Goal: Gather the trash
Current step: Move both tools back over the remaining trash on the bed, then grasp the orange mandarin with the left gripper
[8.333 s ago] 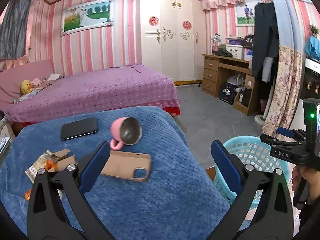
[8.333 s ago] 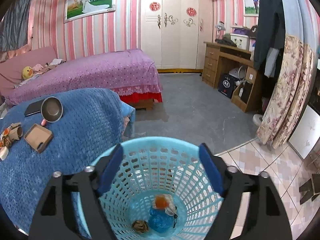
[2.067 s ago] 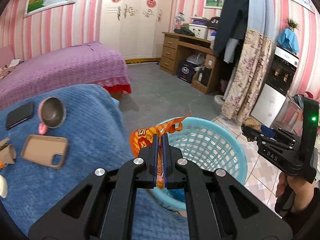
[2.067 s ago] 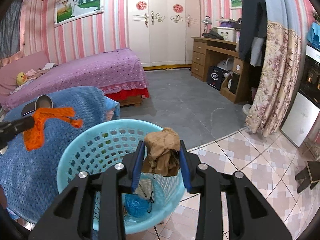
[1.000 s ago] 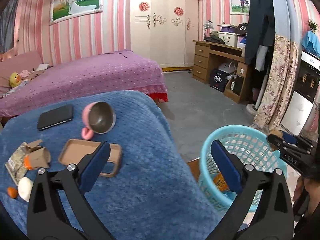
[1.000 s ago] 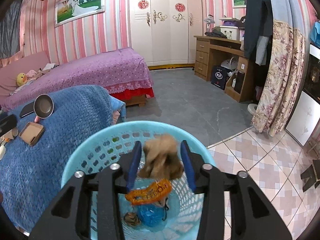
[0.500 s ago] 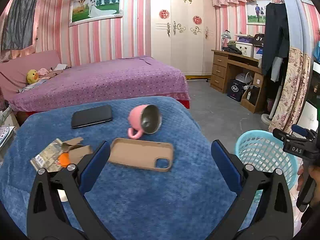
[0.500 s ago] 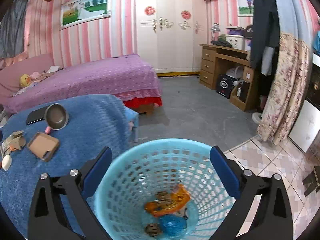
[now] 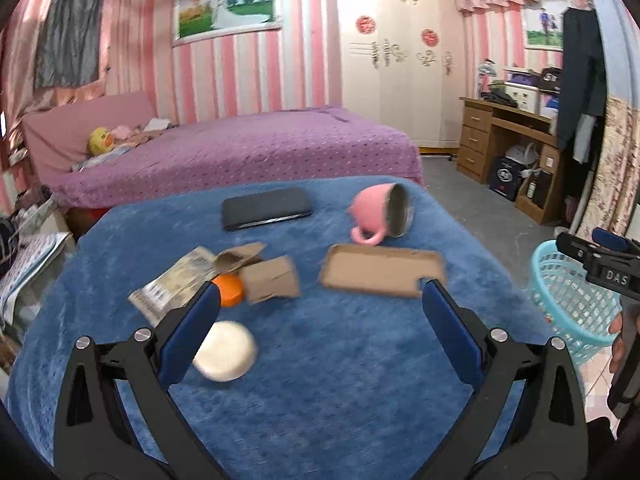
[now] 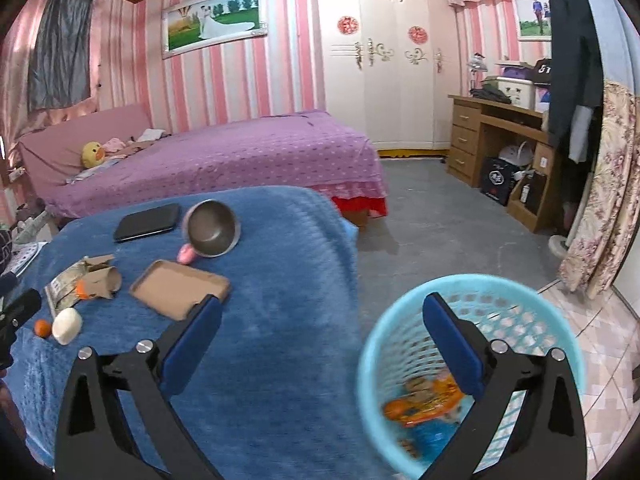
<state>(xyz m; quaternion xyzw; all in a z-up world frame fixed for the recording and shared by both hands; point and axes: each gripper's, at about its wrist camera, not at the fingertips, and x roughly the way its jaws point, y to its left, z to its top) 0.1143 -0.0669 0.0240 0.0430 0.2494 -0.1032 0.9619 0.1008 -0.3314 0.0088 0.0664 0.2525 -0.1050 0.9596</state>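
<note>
Progress about halfway by the look of it. Already inside the turquoise laundry-style basket: an orange snack wrapper, something blue below it, and a blurred brownish scrap nearby. Still lying out on the blue blanket, all well apart from the basket: a torn cardboard tube, a crumpled printed packet touching the tube on the side away from the basket, an orange cap or peel tucked between packet and tube, a pale round lump just nearer than these, and 1 more small orange piece beside that lump, seen only from the right wrist.

Probably not trash, so likely to stay: a black phone, a tipped pink mug with a steel lining, and a tan phone case, all between the trash cluster and the basket or beyond it.

Left gripper spread wide, nothing between the blue pads, hanging over the blanket with the tube and cap just ahead of the left pad. Right gripper likewise spread wide and empty, poised over the blanket edge beside the basket rim.

Remaining trash looks light, flimsy and crushable; the pale lump too blurred to tell whether soft or firm. At least 4 or 5 pieces left to carry over.
</note>
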